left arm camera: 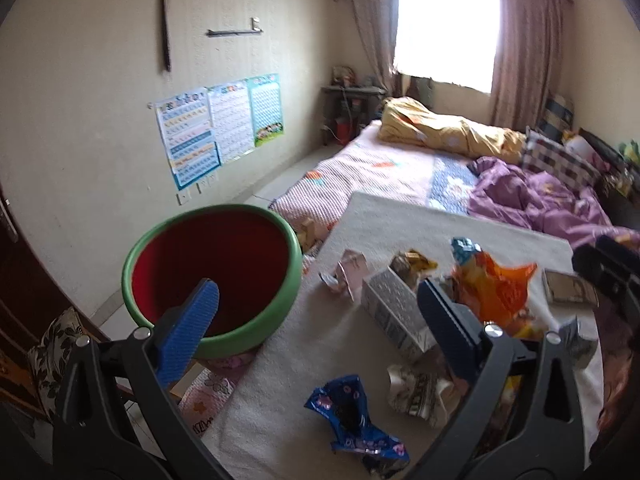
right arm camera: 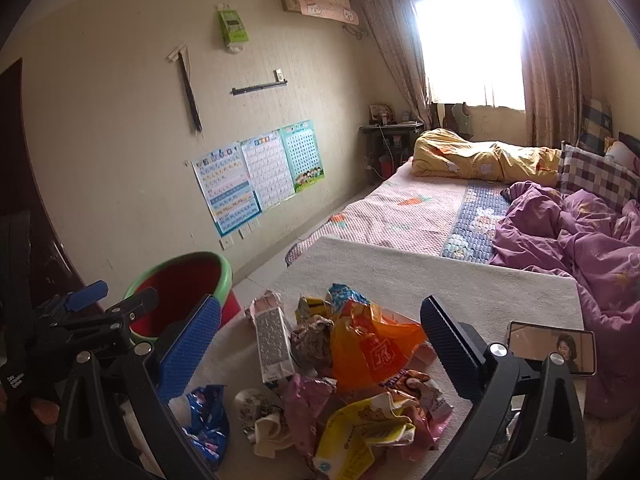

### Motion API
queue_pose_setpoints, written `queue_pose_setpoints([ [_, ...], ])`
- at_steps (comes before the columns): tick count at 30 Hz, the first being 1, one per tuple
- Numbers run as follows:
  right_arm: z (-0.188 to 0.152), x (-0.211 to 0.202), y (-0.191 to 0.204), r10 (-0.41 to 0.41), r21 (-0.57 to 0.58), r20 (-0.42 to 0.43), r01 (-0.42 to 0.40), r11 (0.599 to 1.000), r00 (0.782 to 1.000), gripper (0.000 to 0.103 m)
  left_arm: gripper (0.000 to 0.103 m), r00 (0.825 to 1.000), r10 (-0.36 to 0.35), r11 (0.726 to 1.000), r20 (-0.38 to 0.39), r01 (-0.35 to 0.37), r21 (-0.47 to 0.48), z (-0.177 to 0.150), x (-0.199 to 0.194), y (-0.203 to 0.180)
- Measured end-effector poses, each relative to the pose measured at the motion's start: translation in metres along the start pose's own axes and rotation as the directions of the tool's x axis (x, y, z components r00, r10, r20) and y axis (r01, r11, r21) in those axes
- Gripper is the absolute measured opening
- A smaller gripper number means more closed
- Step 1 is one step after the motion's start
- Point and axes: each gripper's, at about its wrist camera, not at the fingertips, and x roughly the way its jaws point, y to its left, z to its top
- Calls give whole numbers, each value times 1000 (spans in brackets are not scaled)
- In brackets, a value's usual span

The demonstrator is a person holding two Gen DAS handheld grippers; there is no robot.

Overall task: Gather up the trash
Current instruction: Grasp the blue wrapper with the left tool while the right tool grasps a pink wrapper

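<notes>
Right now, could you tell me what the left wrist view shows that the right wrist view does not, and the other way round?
Only the left wrist view shows the whole red inside of the green bin. Only the right wrist view shows the yellow wrapper and the lit screen of the phone. Both show the orange bag, the grey carton, the blue wrapper, and the open left gripper and right gripper.

The left gripper's blue ribbed finger (left arm camera: pixel 192 332) covered part of the green-rimmed red plastic bin (left arm camera: pixel 256 332). The black-framed phone (right arm camera: pixel 520 340) sat partly behind the right gripper's dark finger (right arm camera: pixel 450 344). The yellow crumpled wrapper (right arm camera: pixel 360 436) ran off the bottom edge, its print unreadable.
</notes>
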Motion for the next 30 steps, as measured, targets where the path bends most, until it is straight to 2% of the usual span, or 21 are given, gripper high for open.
queue_pose_setpoints([
  [3,-6,3,-8,-13,26,-58,14,1000,998,96,81,993,-37,996,-114,46,75,-27,12,-6],
  [6,-12,10,-12,-39,29,-105,43,999,994,96,74,966,-85,993,-246,101,53,-54,30,-8],
  [8,-15,12,-11,-32,25,-118,35,999,993,96,67,947,-97,993,-307,112,34,-70,42,-11],
  [9,-16,13,-9,-14,21,-124,16,1000,992,96,60,934,-127,990,-334,140,16,-75,47,-11],
  [10,-16,15,-7,8,14,-131,-6,1000,991,96,57,921,-163,985,-354,172,-7,-79,52,-12],
  [11,-16,17,-4,30,6,-141,-29,1000,990,96,56,911,-175,983,-372,182,-18,-84,56,-13],
  [12,-16,20,-1,57,2,-154,-57,998,987,95,50,906,-179,982,-384,187,-16,-87,60,-14],
  [15,-18,30,11,130,-2,-205,-134,991,970,81,26,885,-218,975,-411,220,-42,-98,69,-15],
  [18,-19,40,24,163,-28,-239,-174,984,957,66,15,889,-240,970,-390,231,-72,-101,67,-8],
  [19,-18,45,28,174,-37,-247,-189,981,953,61,7,896,-237,971,-376,226,-73,-98,65,-5],
  [20,-16,50,34,183,-47,-255,-201,978,950,59,6,906,-233,972,-354,221,-74,-95,61,-1],
  [25,9,98,58,204,-66,-320,-236,969,925,59,5,950,-202,979,-237,187,-85,-80,39,25],
  [30,23,172,91,145,-171,-430,-238,956,891,59,5,967,-182,981,-176,166,-98,-58,32,49],
])
